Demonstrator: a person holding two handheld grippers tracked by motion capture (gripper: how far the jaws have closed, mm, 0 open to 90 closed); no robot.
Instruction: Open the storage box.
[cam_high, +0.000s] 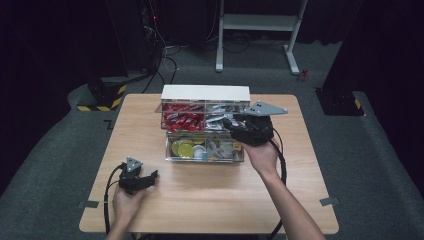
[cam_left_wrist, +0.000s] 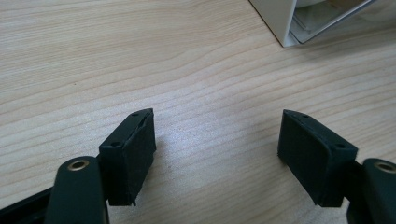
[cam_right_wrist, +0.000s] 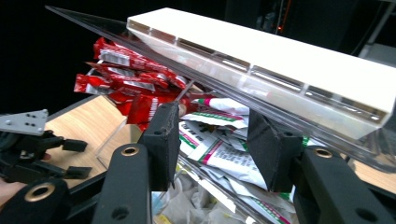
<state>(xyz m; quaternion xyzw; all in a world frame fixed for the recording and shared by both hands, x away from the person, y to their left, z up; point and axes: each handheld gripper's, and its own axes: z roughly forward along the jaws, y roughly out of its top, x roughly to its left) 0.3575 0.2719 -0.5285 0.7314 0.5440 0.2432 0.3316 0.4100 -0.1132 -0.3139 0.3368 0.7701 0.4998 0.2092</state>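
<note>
A clear organizer box with a white top (cam_high: 205, 92) stands at the table's far middle. Its upper drawers hold red packets (cam_high: 182, 117) and white packets (cam_high: 216, 114). My right gripper (cam_high: 229, 121) reaches into the white-packet compartment from the right. In the right gripper view its jaws (cam_right_wrist: 212, 116) stand partly closed on a white packet with green and red stripes (cam_right_wrist: 219, 156), below the white top (cam_right_wrist: 261, 51) and beside the red packets (cam_right_wrist: 126, 79). My left gripper (cam_high: 150, 177) rests low over the near left of the table, open and with nothing between its fingers (cam_left_wrist: 217, 116).
A lower clear tray (cam_high: 172, 157) at the box's front holds yellow discs (cam_high: 185, 148) and grey bits. The box's white corner (cam_left_wrist: 280, 23) lies ahead of the left gripper. Bare wood (cam_high: 210, 195) spreads across the near table. A white stand (cam_high: 257, 22) is on the floor behind.
</note>
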